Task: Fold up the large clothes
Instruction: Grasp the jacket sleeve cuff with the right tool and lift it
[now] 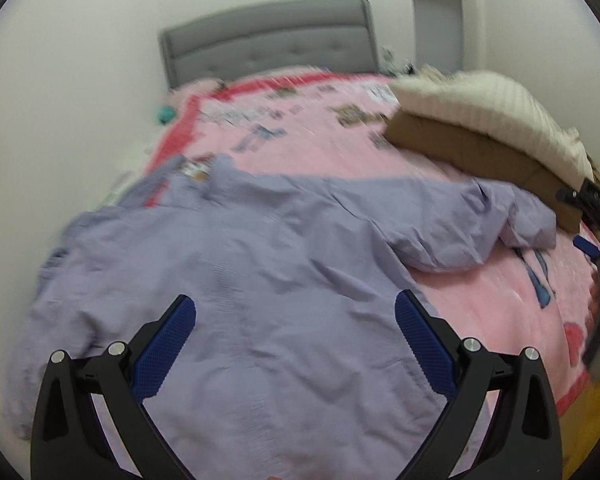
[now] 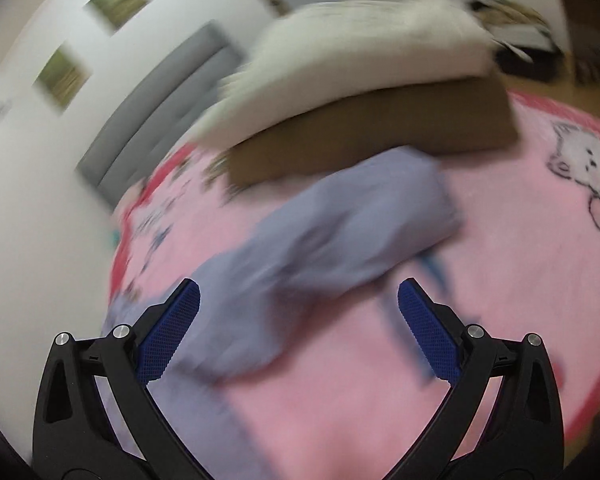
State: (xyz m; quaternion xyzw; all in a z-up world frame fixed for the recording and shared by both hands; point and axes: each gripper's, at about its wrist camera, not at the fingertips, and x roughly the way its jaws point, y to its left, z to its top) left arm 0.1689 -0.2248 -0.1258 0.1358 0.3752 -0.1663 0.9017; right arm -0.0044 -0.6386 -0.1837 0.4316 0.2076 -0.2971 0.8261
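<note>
Lilac shirt [image 1: 260,280] sprawls across pink blanket [image 1: 480,300]; left hand-held gripper [image 1: 296,320] and right hand-held gripper [image 2: 298,304] released.

A bed with a pink blanket [image 1: 332,148] carries a spread lavender shirt [image 1: 240,280], beside stacked folded clothes [image 1: 480,132].

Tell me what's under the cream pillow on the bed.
A brown cushion lies directly under the cream pillow, on the pink blanket. Whatever lies beneath the cushion is covered.
</note>
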